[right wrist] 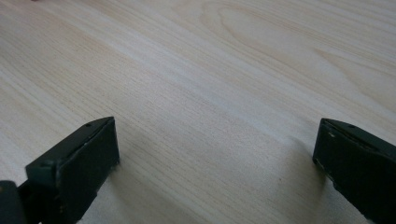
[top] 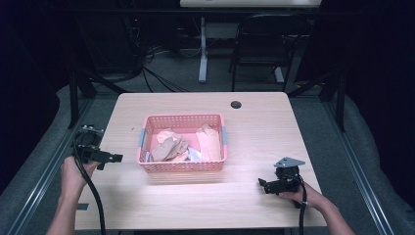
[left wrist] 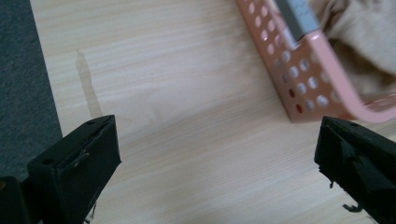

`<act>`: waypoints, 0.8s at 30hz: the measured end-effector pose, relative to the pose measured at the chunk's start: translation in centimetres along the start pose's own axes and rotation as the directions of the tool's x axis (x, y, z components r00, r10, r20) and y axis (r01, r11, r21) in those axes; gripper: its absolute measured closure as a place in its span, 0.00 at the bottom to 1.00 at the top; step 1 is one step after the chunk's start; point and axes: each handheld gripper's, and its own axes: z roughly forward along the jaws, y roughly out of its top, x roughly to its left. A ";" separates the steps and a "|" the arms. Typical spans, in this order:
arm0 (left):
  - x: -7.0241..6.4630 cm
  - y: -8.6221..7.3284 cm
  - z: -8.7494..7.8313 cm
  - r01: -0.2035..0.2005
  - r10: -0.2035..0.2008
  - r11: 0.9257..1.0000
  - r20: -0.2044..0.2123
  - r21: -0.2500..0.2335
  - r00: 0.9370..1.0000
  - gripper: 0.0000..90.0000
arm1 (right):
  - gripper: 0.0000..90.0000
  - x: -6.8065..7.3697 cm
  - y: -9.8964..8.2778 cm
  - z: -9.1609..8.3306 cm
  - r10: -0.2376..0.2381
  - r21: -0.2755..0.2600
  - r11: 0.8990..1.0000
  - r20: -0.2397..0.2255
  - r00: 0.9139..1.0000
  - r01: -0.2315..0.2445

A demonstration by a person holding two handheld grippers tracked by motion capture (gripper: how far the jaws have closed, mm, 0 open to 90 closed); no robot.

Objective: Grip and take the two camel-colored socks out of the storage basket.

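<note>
- High view: pale wooden table (top: 254,132) mid-frame, grey carpet around, one black chair (top: 266,41) at top.
- One pink basket (top: 182,169) at centre, holding tan cloths (top: 169,148).
- Two grippers: left gripper (top: 116,158) lower left, right gripper (top: 263,185) lower right, both spread wide, holding nothing.

You've got a light wood-grain table (top: 254,127) with a dark round cable hole (top: 236,104) near the far edge, right of centre. A pink perforated basket (top: 182,166) sits directly on it, a bit left of centre, with grey handle pieces on its left and right rims; its near wall stands well back from the table's near edge. The wood to the left, right and near side of the basket is bare, with a faint streak on the left part (left wrist: 88,84).
</note>
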 end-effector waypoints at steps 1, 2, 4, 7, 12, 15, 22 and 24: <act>-0.2 0.5 -0.6 -0.004 0.004 1.000 0.005 -0.005 1.000 0.00 | 0.00 0.0 0.0 0.0 -0.001 0.001 1.000 -0.002 1.000 0.001; -0.2 0.5 -0.6 -0.004 0.004 1.000 0.005 -0.005 1.000 0.00 | 0.00 0.0 0.0 0.0 -0.001 0.001 1.000 -0.002 1.000 0.001; -0.2 1.0 -1.1 -0.014 0.014 1.000 -0.002 -0.003 1.000 0.00 | 0.00 0.0 0.0 0.0 0.000 0.001 1.000 0.001 1.000 0.000; -0.5 2.0 -2.1 -0.029 0.029 1.000 0.000 -0.007 1.000 0.00 | 0.00 0.0 0.0 0.0 0.000 0.000 1.000 0.001 1.000 0.000; -1.0 3.1 -3.1 -0.048 0.048 0.999 0.013 -0.017 0.999 0.00 | 0.00 0.0 0.0 0.0 0.001 0.000 1.000 0.001 1.000 -0.001; -1.3 3.8 -3.4 -0.065 0.066 0.998 0.012 -0.012 0.998 0.00 | 0.00 0.0 0.0 0.0 0.000 0.001 1.000 -0.003 1.000 0.000; -2.4 5.3 -4.0 -0.099 0.099 0.995 0.037 0.001 0.994 0.00 | 0.00 0.0 0.0 0.0 0.001 -0.001 1.000 0.000 1.000 -0.001; -2.8 5.8 -4.1 -0.117 0.117 0.993 0.033 0.008 0.993 0.00 | 0.00 0.0 0.0 0.0 0.001 -0.001 1.000 -0.001 1.000 -0.001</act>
